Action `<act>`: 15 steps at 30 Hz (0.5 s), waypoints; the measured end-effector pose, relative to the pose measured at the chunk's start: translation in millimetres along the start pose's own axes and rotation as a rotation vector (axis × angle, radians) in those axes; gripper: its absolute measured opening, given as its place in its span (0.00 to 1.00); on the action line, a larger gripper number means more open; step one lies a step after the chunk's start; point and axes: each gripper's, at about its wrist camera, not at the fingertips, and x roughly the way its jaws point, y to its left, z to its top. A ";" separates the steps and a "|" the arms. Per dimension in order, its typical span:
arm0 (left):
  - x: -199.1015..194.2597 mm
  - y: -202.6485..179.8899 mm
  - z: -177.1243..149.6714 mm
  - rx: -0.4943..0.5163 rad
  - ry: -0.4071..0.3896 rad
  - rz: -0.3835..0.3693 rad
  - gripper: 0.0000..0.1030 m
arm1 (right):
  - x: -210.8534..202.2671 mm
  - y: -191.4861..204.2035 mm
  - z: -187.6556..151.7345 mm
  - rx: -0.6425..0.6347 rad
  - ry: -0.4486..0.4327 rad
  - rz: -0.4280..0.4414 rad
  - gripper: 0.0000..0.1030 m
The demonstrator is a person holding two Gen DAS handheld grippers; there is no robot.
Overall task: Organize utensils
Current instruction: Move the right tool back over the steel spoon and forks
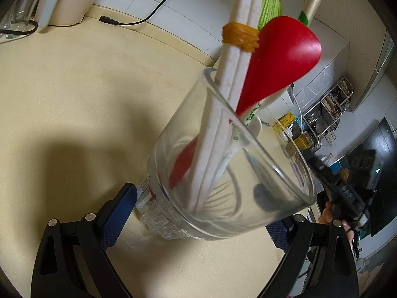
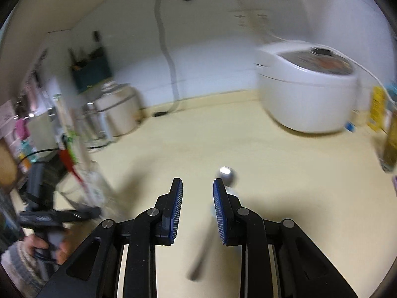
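In the left wrist view a clear glass cup [image 1: 223,168] stands tilted on the beige counter, between the blue pads of my left gripper [image 1: 198,213], which close on its base. In it stand a red spoon [image 1: 278,59], white chopsticks [image 1: 235,57] bound by a yellow rubber band, and a white printed spoon [image 1: 250,116]. In the blurred right wrist view my right gripper [image 2: 198,193] is open and empty above the counter. A metal spoon [image 2: 227,173] lies on the counter under its right finger. The cup with the utensils [image 2: 86,173] shows at the left.
A white rice cooker [image 2: 307,87] stands at the back right, a second cooker [image 2: 116,109] and a dark utensil holder [image 2: 90,70] at the back left. A black power cord [image 1: 139,17] lies by a white appliance [image 1: 67,0]. Bottles [image 2: 387,136] stand at the right edge.
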 end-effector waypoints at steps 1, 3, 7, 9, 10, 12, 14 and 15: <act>0.0 0.0 0.0 0.000 0.000 0.000 0.94 | -0.8 -7.6 -4.2 0.007 0.006 -0.024 0.25; 0.0 0.0 0.1 0.000 0.000 0.000 0.94 | -0.4 -19.9 -11.7 0.030 0.024 -0.046 0.25; -0.1 0.0 0.1 0.000 0.000 0.000 0.94 | 4.5 -33.0 -25.3 0.035 0.053 -0.092 0.25; 0.0 0.1 0.0 0.000 0.000 0.000 0.94 | 7.3 -34.9 -29.4 0.025 0.060 -0.103 0.25; 0.0 0.1 0.0 0.000 0.000 0.000 0.94 | 9.5 -35.0 -31.0 0.024 0.065 -0.101 0.25; -0.2 0.1 0.1 0.000 0.000 0.000 0.94 | 13.1 -38.8 -34.6 0.029 0.074 -0.099 0.25; -0.1 0.1 0.1 0.000 0.000 0.000 0.94 | 16.9 -40.1 -37.1 0.035 0.084 -0.097 0.25; -0.1 0.1 0.1 0.000 0.000 0.000 0.94 | 17.4 -39.9 -38.9 0.040 0.088 -0.093 0.25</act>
